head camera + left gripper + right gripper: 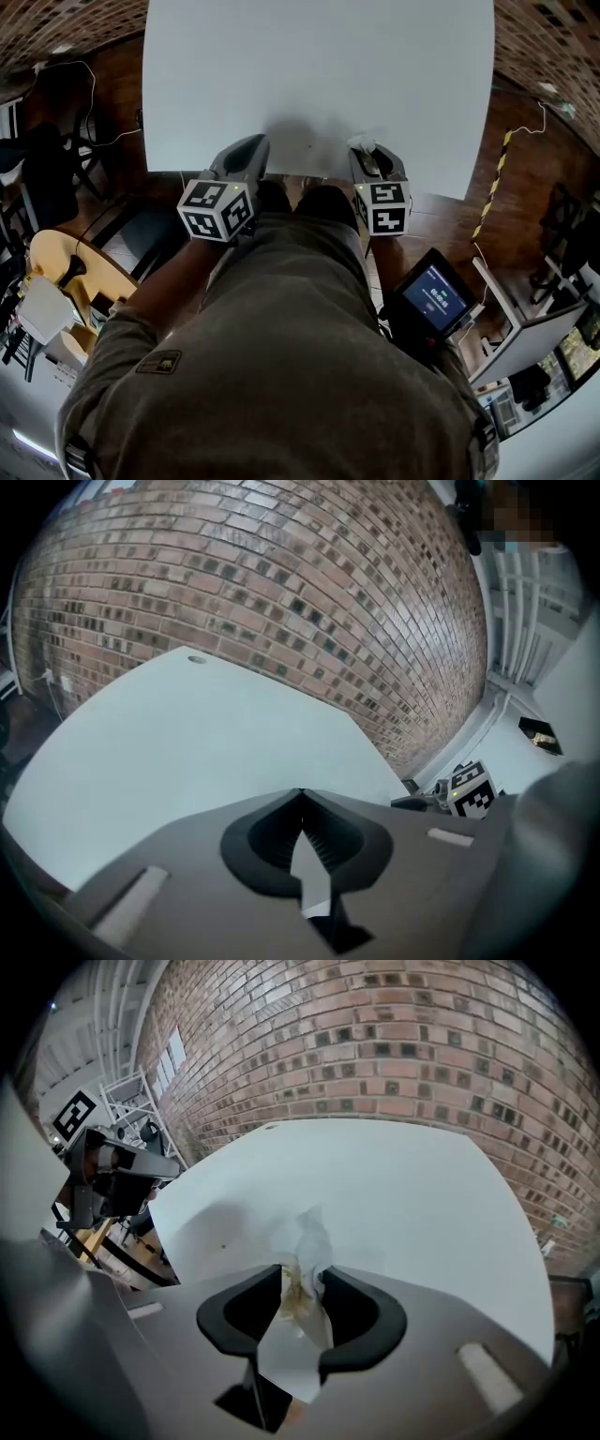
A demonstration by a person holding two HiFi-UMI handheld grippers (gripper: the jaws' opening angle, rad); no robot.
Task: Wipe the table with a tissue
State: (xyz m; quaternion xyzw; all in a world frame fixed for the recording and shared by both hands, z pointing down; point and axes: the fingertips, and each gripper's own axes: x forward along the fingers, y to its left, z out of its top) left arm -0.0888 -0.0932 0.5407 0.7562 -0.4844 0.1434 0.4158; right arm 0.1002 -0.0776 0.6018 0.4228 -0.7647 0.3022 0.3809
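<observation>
The right tool, at the lower centre of its own view, has its jaws spread. The crumpled, yellow-stained tissue stands between them on the white surface. The left tool is pressed together near the surface's lower edge.

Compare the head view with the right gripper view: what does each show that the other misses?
Head view only: the left gripper, the person's shirt and a lit screen beside the table. Right gripper view only: yellowish stains on the tissue, which stands between the right gripper's parted jaws. Both: the white table, the tissue at the right gripper's tip, and the brick wall.
</observation>
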